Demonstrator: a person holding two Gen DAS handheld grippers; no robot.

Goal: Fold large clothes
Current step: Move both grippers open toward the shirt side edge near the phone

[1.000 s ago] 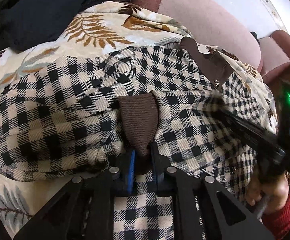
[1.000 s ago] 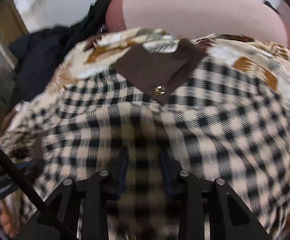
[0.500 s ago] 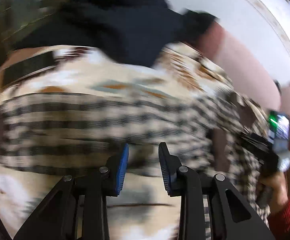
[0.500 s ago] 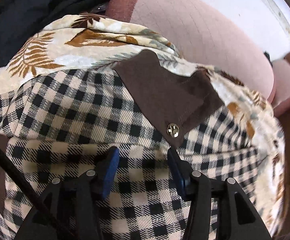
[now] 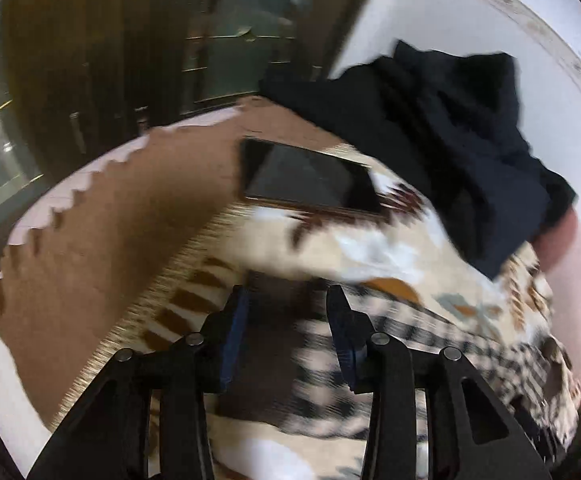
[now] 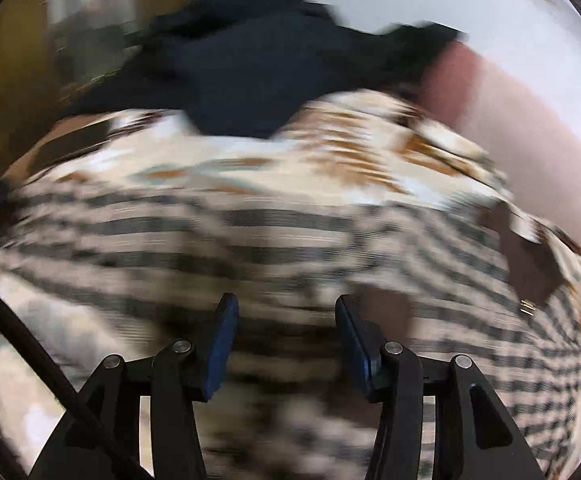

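Observation:
The black-and-cream checked garment (image 6: 250, 240) lies spread over a leaf-print cover (image 6: 290, 160), its brown flap with a metal snap (image 6: 526, 268) at the right. My right gripper (image 6: 286, 316) hovers over the checks, open, with nothing pinched between its blue pads. In the left wrist view the checked garment (image 5: 374, 344) reaches in from the lower right. My left gripper (image 5: 288, 312) is over its edge, where a brown patch shows. Its jaws are opening and the pads press on nothing. Both views are blurred by motion.
A black phone (image 5: 310, 178) lies on the cover near a brown fringed blanket (image 5: 110, 240). A dark garment (image 5: 450, 140) is heaped at the back against the pink sofa backrest (image 6: 530, 128). A black cable (image 6: 30, 352) crosses the lower left. Dark glazed furniture stands behind.
Both grippers let go of the checked garment and opened. Both swung left across the bed; the left view now reaches the phone and brown blanket.

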